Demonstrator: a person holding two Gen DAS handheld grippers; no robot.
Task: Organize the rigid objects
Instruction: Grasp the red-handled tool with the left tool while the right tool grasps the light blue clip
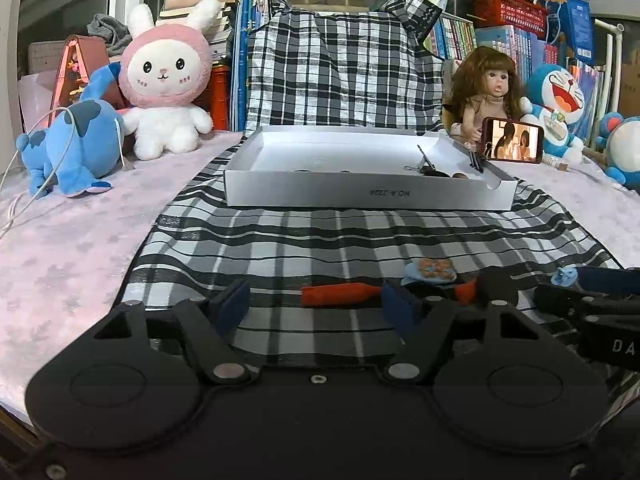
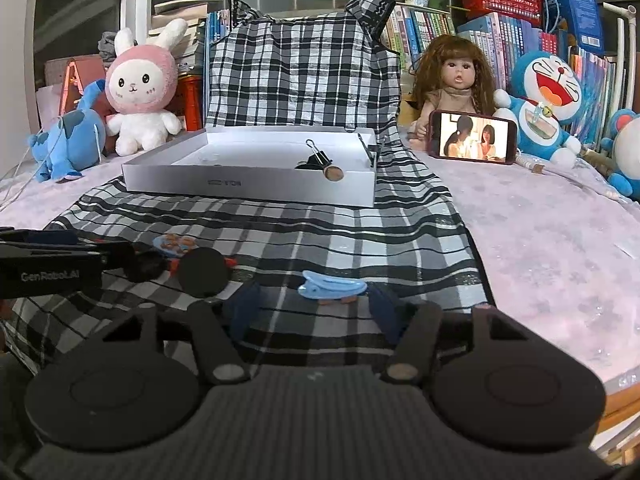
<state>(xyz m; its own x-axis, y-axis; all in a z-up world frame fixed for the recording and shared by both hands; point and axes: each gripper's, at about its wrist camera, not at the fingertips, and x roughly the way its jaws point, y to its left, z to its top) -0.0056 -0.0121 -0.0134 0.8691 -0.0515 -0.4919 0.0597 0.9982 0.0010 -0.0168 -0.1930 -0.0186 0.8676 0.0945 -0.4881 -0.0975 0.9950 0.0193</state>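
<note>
An orange bar-shaped item (image 1: 340, 294) lies on the checked cloth between the fingers of my left gripper (image 1: 316, 300). The jaws stand apart, with a gap at the item's left end. A light blue hair clip (image 2: 332, 286) lies between the fingers of my right gripper (image 2: 314, 304), which is open around it, pads not pressing. A round patterned blue clip (image 1: 430, 270) rests just beyond the orange item. Farther back stands the shallow white box (image 2: 248, 188), holding a black binder clip (image 2: 316, 158) and a small brown piece (image 2: 334, 174).
The black-and-white checked cloth (image 1: 320, 236) covers a pink bedspread (image 2: 540, 232). Plush toys, a doll (image 2: 456, 80) and a phone (image 2: 474, 136) playing video line the back, with books behind. A white cable (image 1: 24, 196) trails at the far left.
</note>
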